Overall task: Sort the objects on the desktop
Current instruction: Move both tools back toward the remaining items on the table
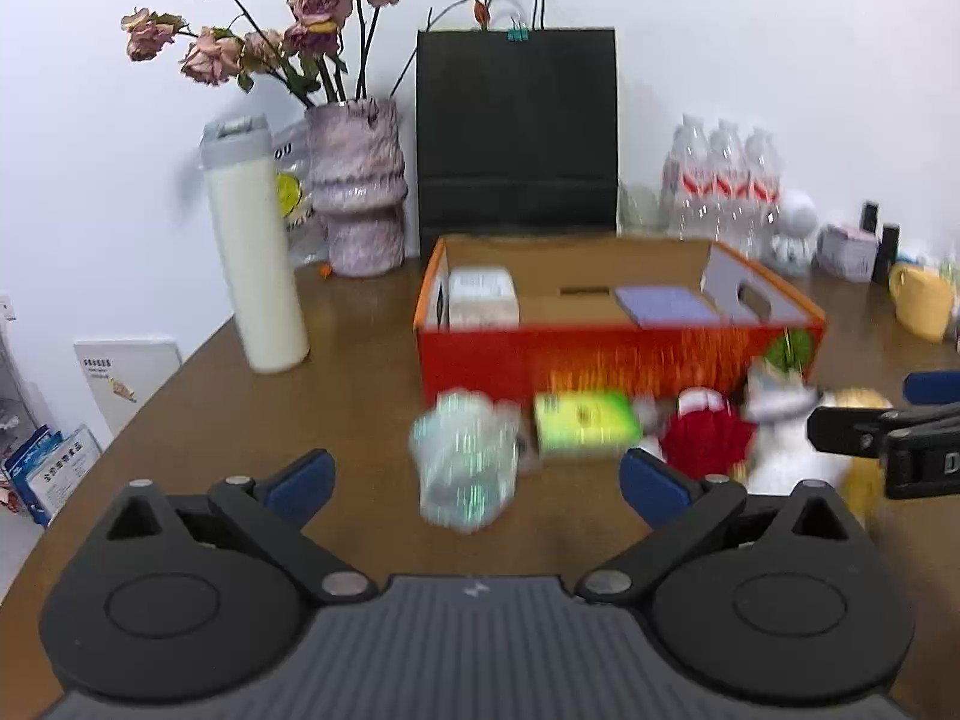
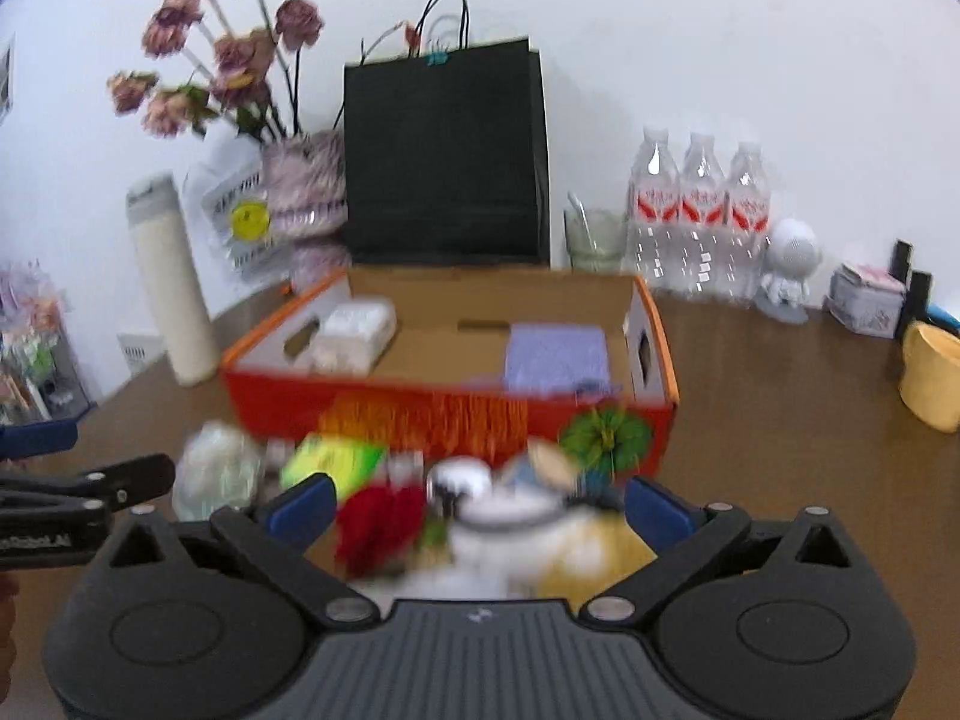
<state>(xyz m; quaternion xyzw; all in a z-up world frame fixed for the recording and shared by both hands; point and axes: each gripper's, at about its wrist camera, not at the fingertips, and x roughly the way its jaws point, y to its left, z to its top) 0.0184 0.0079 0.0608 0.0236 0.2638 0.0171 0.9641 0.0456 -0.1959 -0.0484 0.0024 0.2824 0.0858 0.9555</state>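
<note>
The left black two-finger claw with blue pads (image 1: 474, 474) is level, its fingers spread wide with nothing between the blue pads (image 1: 300, 477). The right black two-finger claw with blue pads (image 2: 477, 504) is level too, its fingers equally wide apart. Each claw shows at the edge of the other's view, so they sit side by side, near each other.
</note>
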